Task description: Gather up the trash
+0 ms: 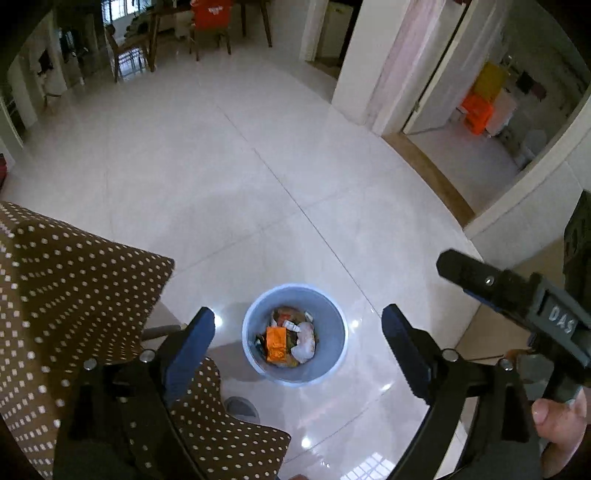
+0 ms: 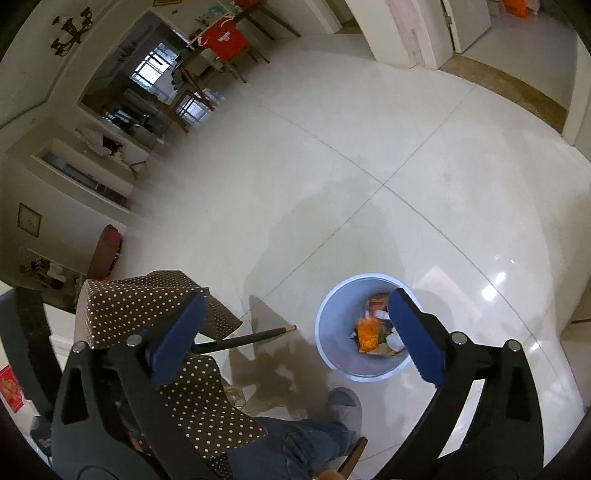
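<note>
Black right hand-held gripper [image 1: 517, 291], marked "DAS", and left hand-held gripper [image 1: 299, 332] both released.

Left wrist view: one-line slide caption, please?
Open left tool above blue bin holding orange wrapper and scraps.

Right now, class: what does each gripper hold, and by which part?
Nothing: the left gripper and right gripper are open, empty, above the blue bin of trash.

Home: tiled floor [image 1: 258, 155], dining chairs [image 1: 210, 33], doorways.
</note>
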{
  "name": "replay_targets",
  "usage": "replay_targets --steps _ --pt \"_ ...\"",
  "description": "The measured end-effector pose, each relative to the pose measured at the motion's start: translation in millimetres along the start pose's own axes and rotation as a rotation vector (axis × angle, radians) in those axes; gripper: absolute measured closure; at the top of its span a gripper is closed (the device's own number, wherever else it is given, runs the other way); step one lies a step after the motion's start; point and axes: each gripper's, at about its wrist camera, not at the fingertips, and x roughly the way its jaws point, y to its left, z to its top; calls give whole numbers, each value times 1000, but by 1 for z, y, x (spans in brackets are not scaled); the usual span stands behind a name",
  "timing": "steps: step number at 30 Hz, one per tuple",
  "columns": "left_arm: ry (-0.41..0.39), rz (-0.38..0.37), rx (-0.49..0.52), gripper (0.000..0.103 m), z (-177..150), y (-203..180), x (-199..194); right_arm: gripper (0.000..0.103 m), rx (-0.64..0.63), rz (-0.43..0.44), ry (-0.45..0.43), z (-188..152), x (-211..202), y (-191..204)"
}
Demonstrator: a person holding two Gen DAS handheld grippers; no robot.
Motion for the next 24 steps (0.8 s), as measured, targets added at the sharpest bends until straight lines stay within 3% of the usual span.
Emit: replay_targets --steps 9,18,24 --pt "-113 24 45 10 -10 -5 -61 6 -9 -65 -51 -5 -31 21" --pt "-263 28 37 10 -31 7 -157 6 -90 -76 -136 -23 -91 76" --pt "-425 121 5 7 -60 28 -231 6 -193 -71 -200 -45 -133 135"
